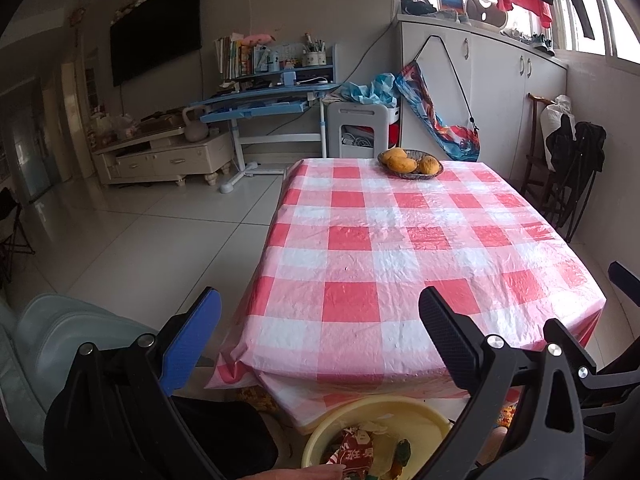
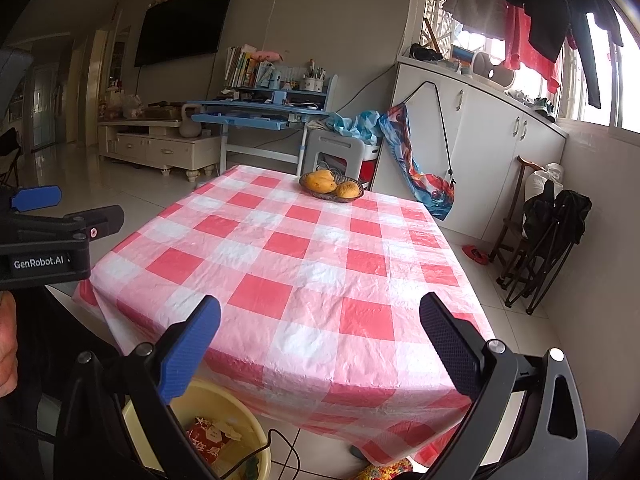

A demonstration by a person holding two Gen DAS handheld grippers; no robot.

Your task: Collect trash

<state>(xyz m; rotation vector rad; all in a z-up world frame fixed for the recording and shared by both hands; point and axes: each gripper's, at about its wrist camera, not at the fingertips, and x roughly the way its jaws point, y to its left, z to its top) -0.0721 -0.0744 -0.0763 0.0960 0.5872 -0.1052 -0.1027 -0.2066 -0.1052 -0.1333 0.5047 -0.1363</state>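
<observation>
Left gripper (image 1: 320,336): fingers wide, empty.
Right gripper (image 2: 320,340): fingers wide, empty.
Basin (image 1: 424,410): holds wrappers (image 1: 354,450).
Surface (image 1: 400,248): apparently cleared; scan before stopping.

Checked-cloth table (image 1: 400,248) w/ fruit basket (image 1: 411,165) at far edge.

the left gripper (image 1: 320,332) hangs with its jaws wide apart and nothing between them, above the near edge of a table (image 1: 400,248) in red-and-white check. below sits a yellow basin (image 1: 384,408) holding a red wrapper (image 1: 354,450). a dish of mangoes (image 1: 411,164) stands at the far end.
</observation>
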